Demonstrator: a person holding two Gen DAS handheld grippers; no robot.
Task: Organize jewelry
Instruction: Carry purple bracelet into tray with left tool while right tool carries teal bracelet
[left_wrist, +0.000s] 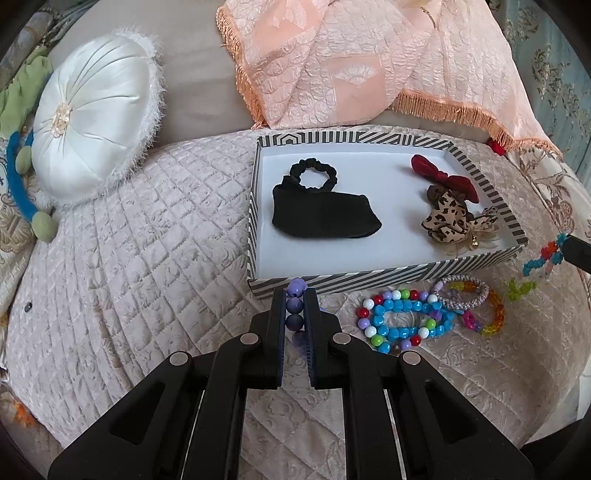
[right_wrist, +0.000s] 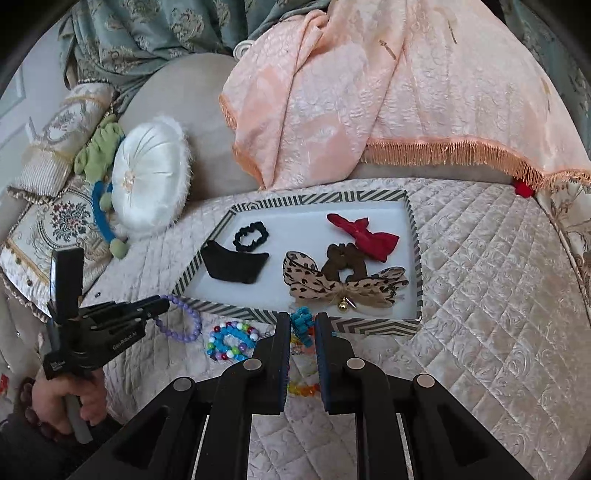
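Left tongs (left_wrist: 294, 295) clenched on purple bead bracelet (right_wrist: 181, 325), lifted beside striped shallow box (left_wrist: 388, 275) for drop-in; right tongs (right_wrist: 302, 322) grasping blue bead bracelet (right_wrist: 301, 323) likewise; remaining bracelets on quilted bed (left_wrist: 147, 240)

Home sitting room: quilted sofa seat (right_wrist: 480, 277), round white satin cushion (left_wrist: 94, 125) left of the striped tray (left_wrist: 369, 278), fringed peach throw (right_wrist: 388, 103) behind it.
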